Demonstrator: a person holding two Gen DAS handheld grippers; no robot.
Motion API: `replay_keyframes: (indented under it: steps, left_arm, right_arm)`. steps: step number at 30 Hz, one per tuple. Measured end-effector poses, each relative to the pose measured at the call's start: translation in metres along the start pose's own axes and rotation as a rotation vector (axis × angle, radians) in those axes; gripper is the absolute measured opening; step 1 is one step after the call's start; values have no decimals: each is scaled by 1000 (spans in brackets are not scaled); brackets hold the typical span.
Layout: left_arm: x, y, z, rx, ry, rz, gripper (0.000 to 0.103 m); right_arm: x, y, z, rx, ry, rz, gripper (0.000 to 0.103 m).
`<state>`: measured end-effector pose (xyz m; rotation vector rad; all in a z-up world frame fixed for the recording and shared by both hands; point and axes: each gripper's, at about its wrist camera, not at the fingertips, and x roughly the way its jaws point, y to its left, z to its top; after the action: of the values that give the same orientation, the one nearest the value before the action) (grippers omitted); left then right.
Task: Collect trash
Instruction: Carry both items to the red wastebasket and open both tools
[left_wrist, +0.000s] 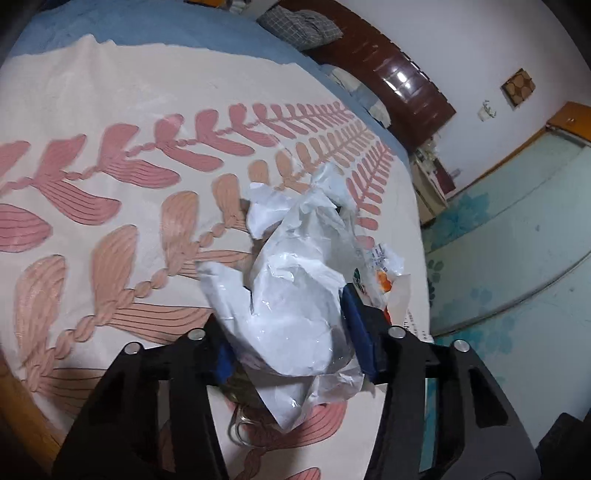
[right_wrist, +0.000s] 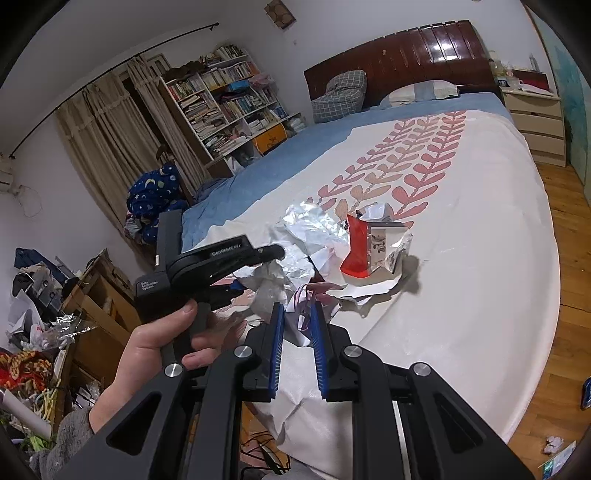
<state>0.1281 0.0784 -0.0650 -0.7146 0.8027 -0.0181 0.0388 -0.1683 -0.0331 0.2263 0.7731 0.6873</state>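
Note:
A heap of trash lies on the bed cover near its foot edge. In the left wrist view my left gripper (left_wrist: 284, 328) is shut on a big crumpled white plastic wrapper (left_wrist: 295, 288), with a printed packet (left_wrist: 384, 273) just right of it. In the right wrist view my right gripper (right_wrist: 298, 332) holds crumpled white and pink paper (right_wrist: 301, 314) between its blue pads. The left gripper (right_wrist: 273, 254) and the hand holding it show there, over silver foil (right_wrist: 310, 225). A red and silver packet (right_wrist: 365, 247) lies beyond.
The bed (right_wrist: 461, 229) has a white cover with pink leaf print and a blue sheet. A bedside cabinet (right_wrist: 535, 122) stands at the right, a bookshelf (right_wrist: 225, 99) at the back, cluttered furniture at the left. Scraps (right_wrist: 554, 443) lie on the wooden floor.

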Motion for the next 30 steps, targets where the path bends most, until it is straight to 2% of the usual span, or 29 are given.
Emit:
replay_keyframes:
  steps: [4, 9, 14, 18, 21, 22, 24, 25, 27, 28, 30]
  left_arm:
    - [-21, -4, -3, 26, -49, 44, 45]
    - [-77, -13, -6, 80, -177, 71, 45]
    - [-122, -47, -3, 137, -283, 61, 45]
    - [-153, -106, -12, 249, -288, 8, 45]
    - [-175, -163, -43, 348, -262, -56, 45]
    - [-178, -180, -55, 384, -247, -78, 45]
    - [-176, -220, -91, 471, -192, -135, 45]
    - [-172, -238, -105, 502, -157, -161, 45]
    - [-156, -278, -144, 573, -63, -236, 45]
    - [-145, -295, -163, 612, -22, -261, 45]
    - [-116, -332, -212, 708, 85, -301, 45]
  right_arm:
    - [-15, 8, 3, -20, -24, 8, 17]
    - [-48, 17, 16, -55, -72, 12, 17]
    - [-117, 17, 29, -81, -156, -30, 17]
    - [-195, 0, 29, -94, -214, -116, 17]
    - [-265, -28, 17, -92, -241, -235, 17]
    - [-298, -44, 7, -79, -246, -299, 17]
    - [-334, -64, -7, -61, -247, -381, 17]
    - [-365, -84, -21, -32, -242, -451, 17]
    - [-397, -109, -43, 23, -233, -525, 17]
    - [-419, -131, -64, 66, -206, -589, 17]
    - [-440, -159, -97, 122, -166, -657, 17]
